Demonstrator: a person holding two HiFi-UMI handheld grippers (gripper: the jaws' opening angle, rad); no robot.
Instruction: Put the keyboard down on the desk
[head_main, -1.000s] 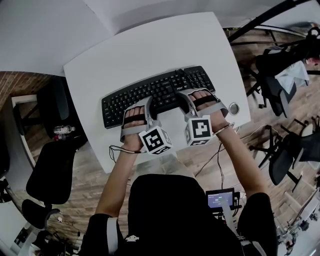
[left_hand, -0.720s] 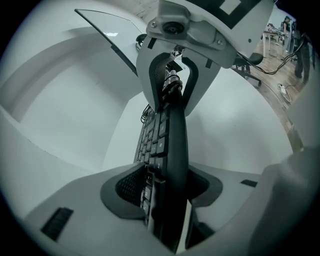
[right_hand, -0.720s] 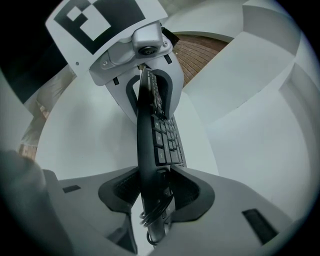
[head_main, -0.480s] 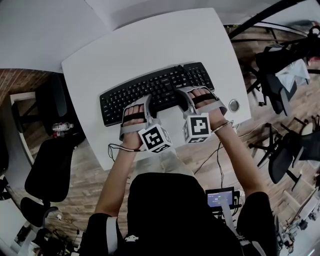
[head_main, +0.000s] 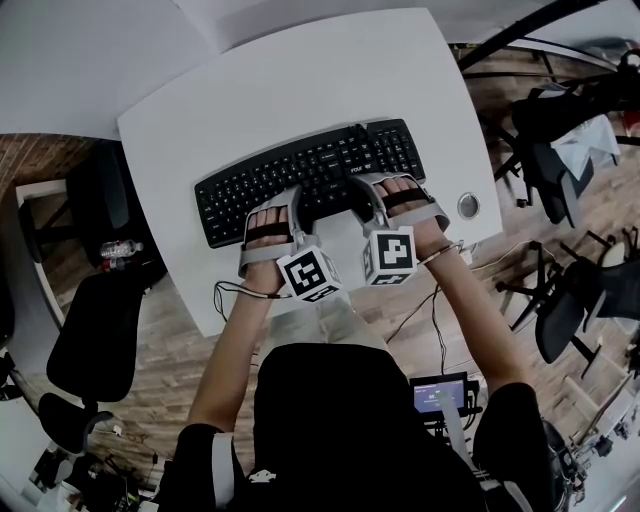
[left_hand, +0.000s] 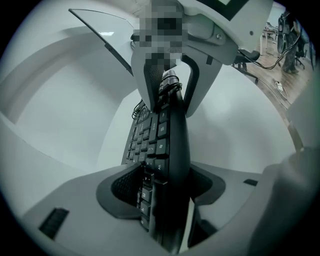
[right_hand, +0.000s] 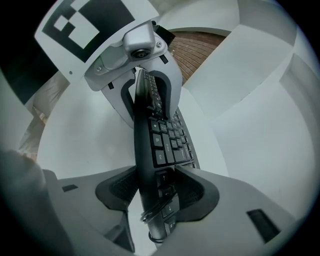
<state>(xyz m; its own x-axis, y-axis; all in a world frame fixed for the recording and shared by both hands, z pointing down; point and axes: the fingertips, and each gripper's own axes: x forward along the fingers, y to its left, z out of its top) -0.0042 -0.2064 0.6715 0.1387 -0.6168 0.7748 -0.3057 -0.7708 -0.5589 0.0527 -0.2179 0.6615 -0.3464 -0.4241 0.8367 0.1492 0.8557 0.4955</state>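
Observation:
A black keyboard (head_main: 310, 180) lies lengthwise across the white desk (head_main: 300, 80). My left gripper (head_main: 272, 207) straddles its near edge left of centre, my right gripper (head_main: 385, 187) right of centre. In the left gripper view the keyboard (left_hand: 170, 135) stands edge-on between the jaws of the left gripper (left_hand: 165, 184), with gaps at both pads. The right gripper view shows the keyboard (right_hand: 150, 140) the same way, loose inside the right gripper (right_hand: 157, 189). Both pairs of jaws have just been opening and stand open around the keyboard. Its coiled cable (right_hand: 155, 212) hangs by the right jaws.
A round grommet (head_main: 468, 206) is set in the desk's right front corner. Black office chairs (head_main: 95, 340) stand on the wooden floor at the left and at the right (head_main: 575, 300). A water bottle (head_main: 115, 250) sits at the left. A small screen (head_main: 440, 395) hangs by the person's right arm.
The keyboard and both grippers have sunk a little toward the desk and shifted slightly left in the head view. Both hands stay at the keyboard's near edge.

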